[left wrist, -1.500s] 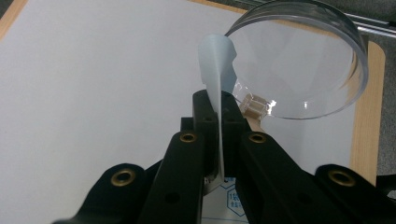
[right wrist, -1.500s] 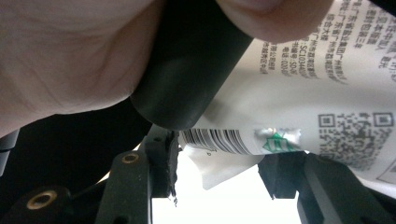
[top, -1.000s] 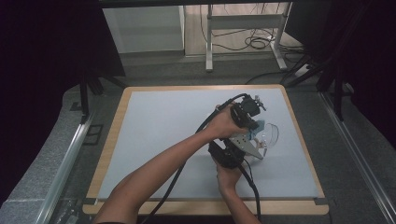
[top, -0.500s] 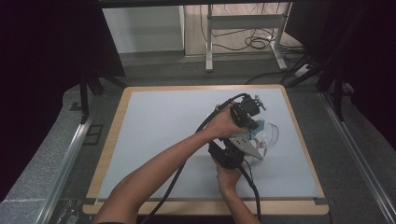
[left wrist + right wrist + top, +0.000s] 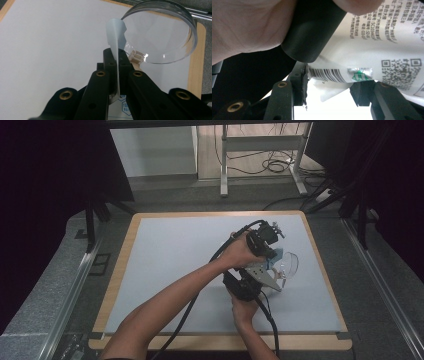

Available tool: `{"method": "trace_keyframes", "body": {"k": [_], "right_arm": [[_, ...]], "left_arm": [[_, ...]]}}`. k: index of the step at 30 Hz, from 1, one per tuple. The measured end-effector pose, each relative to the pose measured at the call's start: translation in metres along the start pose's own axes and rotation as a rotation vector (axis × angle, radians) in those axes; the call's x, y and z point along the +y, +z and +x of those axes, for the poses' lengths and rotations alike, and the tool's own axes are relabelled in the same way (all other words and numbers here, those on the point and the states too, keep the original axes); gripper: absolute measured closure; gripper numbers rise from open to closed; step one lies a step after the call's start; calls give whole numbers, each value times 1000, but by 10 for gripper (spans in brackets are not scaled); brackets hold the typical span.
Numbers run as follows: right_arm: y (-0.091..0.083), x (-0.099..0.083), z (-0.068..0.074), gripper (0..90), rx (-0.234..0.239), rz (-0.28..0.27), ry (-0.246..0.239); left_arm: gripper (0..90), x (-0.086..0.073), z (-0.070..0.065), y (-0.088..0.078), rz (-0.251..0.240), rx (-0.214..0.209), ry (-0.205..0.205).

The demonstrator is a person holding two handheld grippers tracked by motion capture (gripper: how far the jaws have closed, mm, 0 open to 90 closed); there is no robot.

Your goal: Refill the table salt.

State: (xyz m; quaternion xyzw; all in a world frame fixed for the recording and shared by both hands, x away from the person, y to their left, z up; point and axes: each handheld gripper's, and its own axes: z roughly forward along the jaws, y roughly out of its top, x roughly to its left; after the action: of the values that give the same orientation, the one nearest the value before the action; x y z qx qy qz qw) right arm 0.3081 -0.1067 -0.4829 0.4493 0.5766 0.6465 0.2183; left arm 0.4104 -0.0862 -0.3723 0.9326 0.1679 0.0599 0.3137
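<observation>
A white printed packet (image 5: 367, 42) with a barcode and QR code is held between both grippers, above the pale blue mat (image 5: 175, 255). My left gripper (image 5: 117, 53) is shut on the packet's thin edge (image 5: 115, 32); in the high view it (image 5: 274, 254) sits on the far side, in the hand whose arm crosses from the lower left. My right gripper (image 5: 332, 85) holds the packet's barcode end across its width, its left pad (image 5: 305, 75) on the torn edge. A clear round dish (image 5: 162, 35) lies just beyond, with a small beige piece (image 5: 136, 55) at its near rim.
The dish (image 5: 289, 265) rests near the mat's right side, close to the wooden border (image 5: 320, 265). Cables trail from both grippers toward the table's front edge. Metal rails (image 5: 385, 285) run along the table's sides, and a desk frame (image 5: 260, 150) stands behind it.
</observation>
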Motion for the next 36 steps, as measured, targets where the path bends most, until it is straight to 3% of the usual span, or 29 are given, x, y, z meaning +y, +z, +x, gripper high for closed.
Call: {"method": "trace_keyframes", "body": {"k": [36], "right_arm": [[1,5,0,546,-1,-13,10]], "left_arm": [[899,4,0,-1,9,6,7]]}}
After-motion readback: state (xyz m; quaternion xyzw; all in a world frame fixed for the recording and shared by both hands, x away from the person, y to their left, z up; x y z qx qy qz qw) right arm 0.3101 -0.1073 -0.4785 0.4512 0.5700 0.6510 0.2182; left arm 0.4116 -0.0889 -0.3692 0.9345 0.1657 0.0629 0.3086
